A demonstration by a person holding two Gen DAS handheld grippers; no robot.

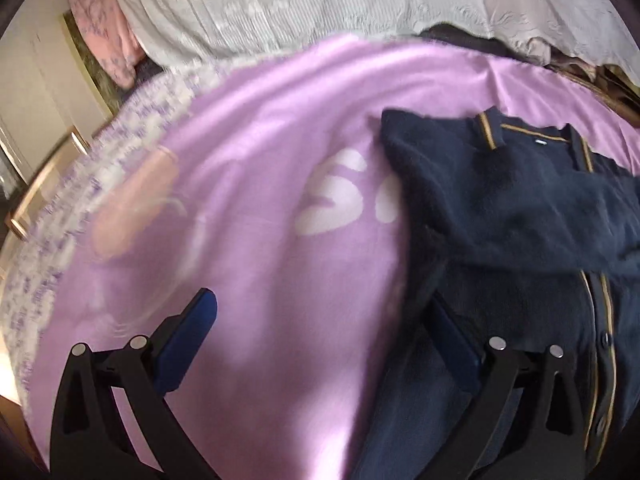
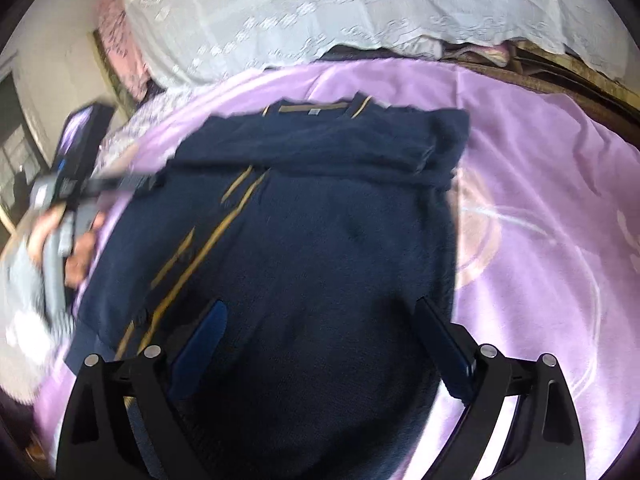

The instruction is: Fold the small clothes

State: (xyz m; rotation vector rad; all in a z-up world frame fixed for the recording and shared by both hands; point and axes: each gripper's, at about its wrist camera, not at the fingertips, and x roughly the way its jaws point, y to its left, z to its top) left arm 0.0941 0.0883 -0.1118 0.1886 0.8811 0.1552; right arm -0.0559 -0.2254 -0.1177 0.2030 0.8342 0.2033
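Over the purple blanket (image 2: 540, 168) both my grippers, left (image 1: 320, 328) and right (image 2: 320, 332), stand spread and empty, so I should pinch the navy cardigan (image 2: 320, 208) hem evenly before folding upward.

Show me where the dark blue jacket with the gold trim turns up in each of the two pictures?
Left wrist view: the navy jacket fills the right side, collar at top.
Right wrist view: the navy jacket fills the centre, collar at top, under the open right claw.
Shared landmark: the purple blanket beneath it.
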